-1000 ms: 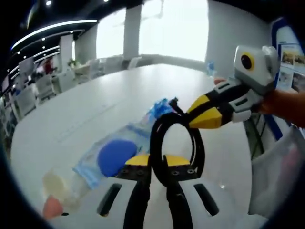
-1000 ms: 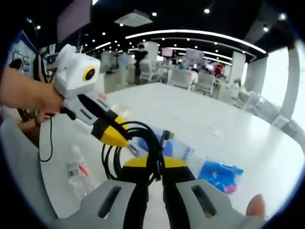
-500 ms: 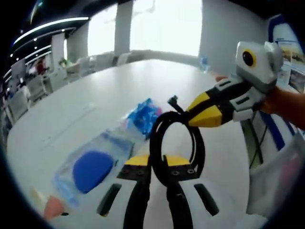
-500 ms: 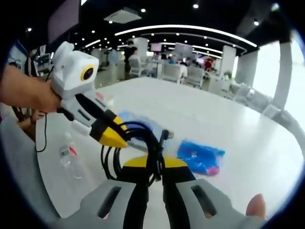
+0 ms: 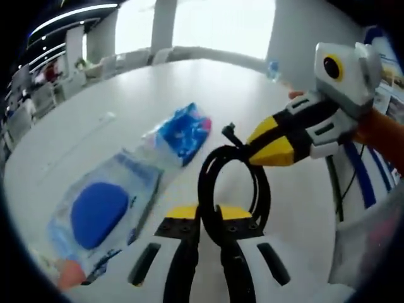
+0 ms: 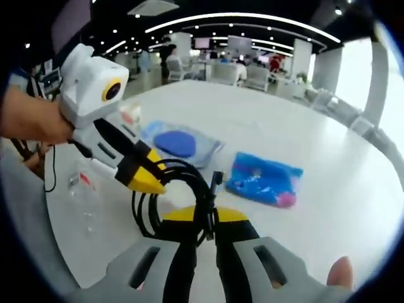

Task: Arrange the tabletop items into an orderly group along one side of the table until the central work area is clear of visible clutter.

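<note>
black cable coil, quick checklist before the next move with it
1. Left gripper shut on the black cable coil: ok.
2. Right gripper shut on the same coil: ok.
3. Coil lifted clear of the white table: cannot tell.
4. Loose plug end tucked into the coil: not ok, it sticks out.
5. Blue packet and clear pouch with blue disc apart from the coil: ok.

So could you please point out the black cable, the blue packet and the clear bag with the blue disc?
cable [image 5: 208, 183], left gripper view, left side of coil
blue packet [image 6: 265, 178], right gripper view, middle
clear bag [image 5: 101, 211], left gripper view, blue disc
</note>
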{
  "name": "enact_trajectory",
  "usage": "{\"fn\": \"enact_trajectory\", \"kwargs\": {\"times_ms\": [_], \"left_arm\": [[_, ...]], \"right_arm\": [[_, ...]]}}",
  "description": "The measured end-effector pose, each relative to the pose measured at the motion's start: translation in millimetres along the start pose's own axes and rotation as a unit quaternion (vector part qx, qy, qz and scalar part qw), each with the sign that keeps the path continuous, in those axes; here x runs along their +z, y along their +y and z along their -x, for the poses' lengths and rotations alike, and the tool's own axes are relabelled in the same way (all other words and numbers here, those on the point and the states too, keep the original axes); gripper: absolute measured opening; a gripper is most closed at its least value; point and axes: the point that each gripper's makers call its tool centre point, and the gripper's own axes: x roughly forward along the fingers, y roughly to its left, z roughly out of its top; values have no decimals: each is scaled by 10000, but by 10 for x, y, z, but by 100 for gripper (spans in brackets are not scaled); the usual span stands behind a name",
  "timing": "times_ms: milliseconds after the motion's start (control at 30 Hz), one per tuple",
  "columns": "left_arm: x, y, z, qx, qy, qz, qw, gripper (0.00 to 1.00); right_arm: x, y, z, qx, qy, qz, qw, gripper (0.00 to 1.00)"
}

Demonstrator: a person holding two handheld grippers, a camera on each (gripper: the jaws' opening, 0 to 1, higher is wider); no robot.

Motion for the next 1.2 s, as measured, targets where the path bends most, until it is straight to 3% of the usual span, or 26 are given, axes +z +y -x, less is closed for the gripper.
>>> {"fn": "enact_trajectory", "kwargs": {"times_ms": [733,1200], "left_arm": [[-148,181,-337,99,453,-171,9988,14],[-165,204,-312,174,572,-438,9972,20]], "right_arm": [[-268,-170,-406,58,530,-282,9982,9],[-285,-141,-442,68,645,-398,9971,10]]}}
